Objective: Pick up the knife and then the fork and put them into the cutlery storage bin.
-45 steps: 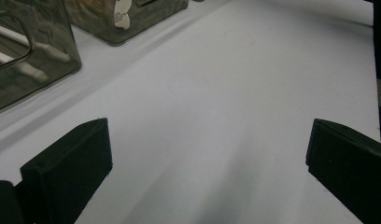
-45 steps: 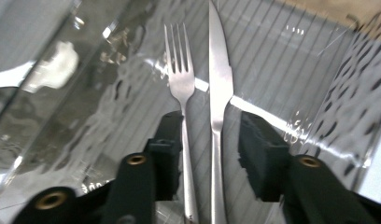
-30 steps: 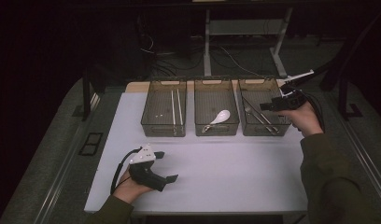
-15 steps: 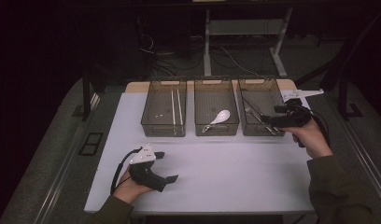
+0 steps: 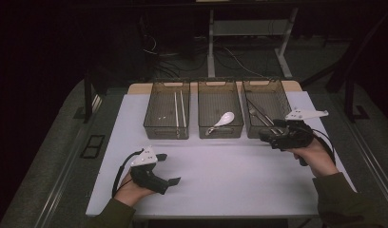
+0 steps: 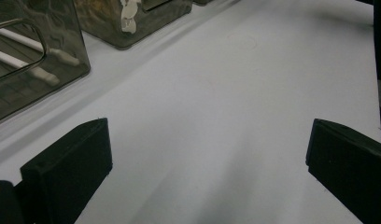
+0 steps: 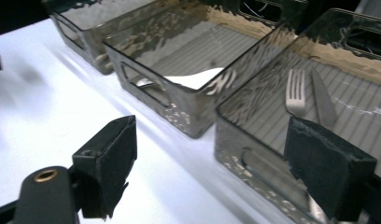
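lying in the right bin (image 5: 267,97), at the far right of the table (image 5: 220,180), the fork (image 7: 295,95) and knife (image 7: 323,98) rest side by side on the ribbed floor. both look stiff, thin and slick, light enough but likely to slip, so i judge a pinch across the handle is safest. the right gripper (image 5: 267,137) sits just at the bin's near wall, held level and pointing left, its jaws wide apart, having just been opening, with nothing between them. the left gripper (image 5: 169,168) rests on the near left of the table, jaws also spread and empty.
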A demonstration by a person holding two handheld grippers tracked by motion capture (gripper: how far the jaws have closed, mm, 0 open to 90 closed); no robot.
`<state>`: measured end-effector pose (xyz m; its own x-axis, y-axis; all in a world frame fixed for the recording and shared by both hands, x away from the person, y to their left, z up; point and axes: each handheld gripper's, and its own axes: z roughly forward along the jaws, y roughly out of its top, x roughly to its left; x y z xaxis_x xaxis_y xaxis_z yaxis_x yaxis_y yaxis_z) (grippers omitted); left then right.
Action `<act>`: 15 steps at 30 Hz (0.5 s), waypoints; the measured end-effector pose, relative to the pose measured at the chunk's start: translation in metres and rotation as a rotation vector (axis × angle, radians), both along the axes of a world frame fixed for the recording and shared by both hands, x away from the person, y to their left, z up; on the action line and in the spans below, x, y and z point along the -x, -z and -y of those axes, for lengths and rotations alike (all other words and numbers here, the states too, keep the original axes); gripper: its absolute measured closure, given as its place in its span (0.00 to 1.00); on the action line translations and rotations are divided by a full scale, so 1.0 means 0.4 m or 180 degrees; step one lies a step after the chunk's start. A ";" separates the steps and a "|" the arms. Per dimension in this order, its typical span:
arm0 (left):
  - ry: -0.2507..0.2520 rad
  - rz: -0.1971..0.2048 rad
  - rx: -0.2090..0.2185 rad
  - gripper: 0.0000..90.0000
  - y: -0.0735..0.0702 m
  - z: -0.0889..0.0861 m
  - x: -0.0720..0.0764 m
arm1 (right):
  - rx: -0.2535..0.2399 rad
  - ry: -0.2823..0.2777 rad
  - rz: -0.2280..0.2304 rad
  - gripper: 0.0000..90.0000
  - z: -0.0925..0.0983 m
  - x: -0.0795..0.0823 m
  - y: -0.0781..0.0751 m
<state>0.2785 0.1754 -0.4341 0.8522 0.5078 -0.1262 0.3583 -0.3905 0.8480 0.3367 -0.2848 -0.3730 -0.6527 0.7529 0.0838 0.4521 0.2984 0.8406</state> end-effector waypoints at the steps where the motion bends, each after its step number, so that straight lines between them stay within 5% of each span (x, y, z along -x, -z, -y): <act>1: -0.0003 0.0002 0.0008 0.00 0.000 0.000 0.000 | -0.0020 -0.0006 0.0008 0.19 -0.001 0.007 0.004; 15: 0.0002 0.0028 0.0037 0.00 -0.005 0.002 0.002 | -0.0089 -0.0140 0.0050 0.19 -0.003 0.083 0.070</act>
